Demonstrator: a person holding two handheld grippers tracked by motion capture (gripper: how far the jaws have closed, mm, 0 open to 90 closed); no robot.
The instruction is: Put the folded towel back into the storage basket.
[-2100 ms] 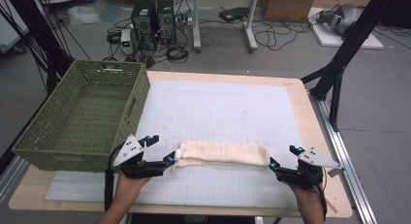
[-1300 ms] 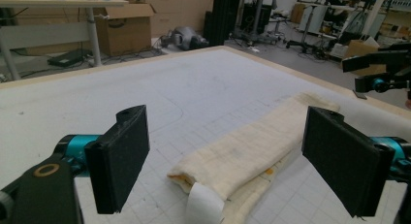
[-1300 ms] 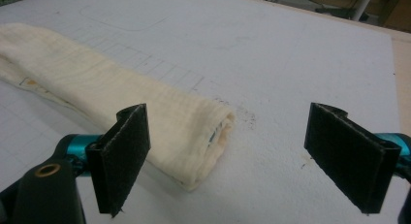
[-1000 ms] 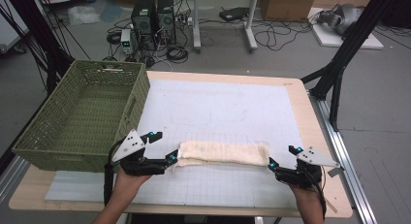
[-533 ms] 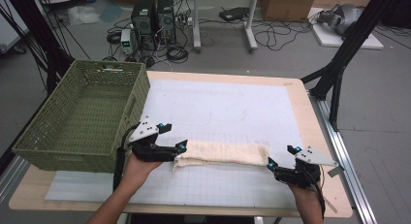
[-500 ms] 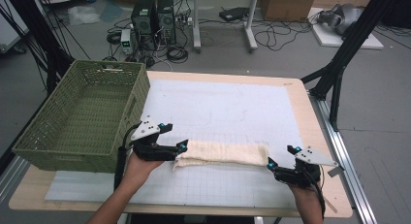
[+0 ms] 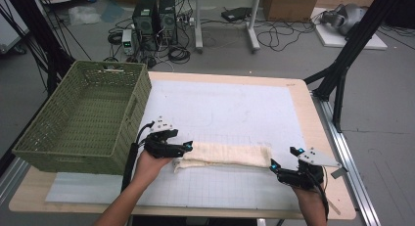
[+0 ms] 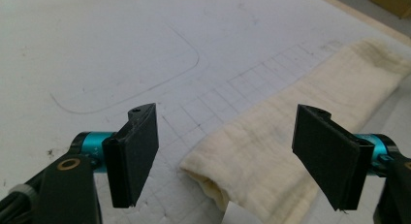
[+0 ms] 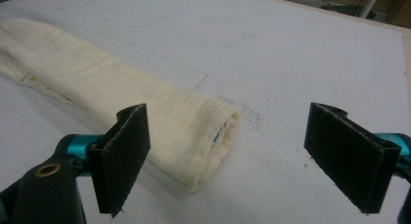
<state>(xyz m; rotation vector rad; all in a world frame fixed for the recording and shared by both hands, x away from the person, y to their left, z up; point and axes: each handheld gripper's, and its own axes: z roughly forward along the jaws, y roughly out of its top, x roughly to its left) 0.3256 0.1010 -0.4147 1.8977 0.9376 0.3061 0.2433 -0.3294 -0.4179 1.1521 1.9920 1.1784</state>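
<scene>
Cloth (image 7: pixel 222 155), folded into a long cream strip, lay on the tabletop (image 7: pixel 235 108) between the left claw (image 7: pixel 182 147) and right claw (image 7: pixel 275 168), one end before each. Both claws stood wide apart, empty. Judged step: approaching the ends; next, each should close on its end.

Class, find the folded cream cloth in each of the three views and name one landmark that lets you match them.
High view: the folded cream cloth lies near the front edge of the white mat, between the two tools.
Left gripper view: lower right, running up toward the top right corner.
Right gripper view: from the upper left down to the centre.
Shared landmark: the printed grid lines beside the cloth.
</scene>
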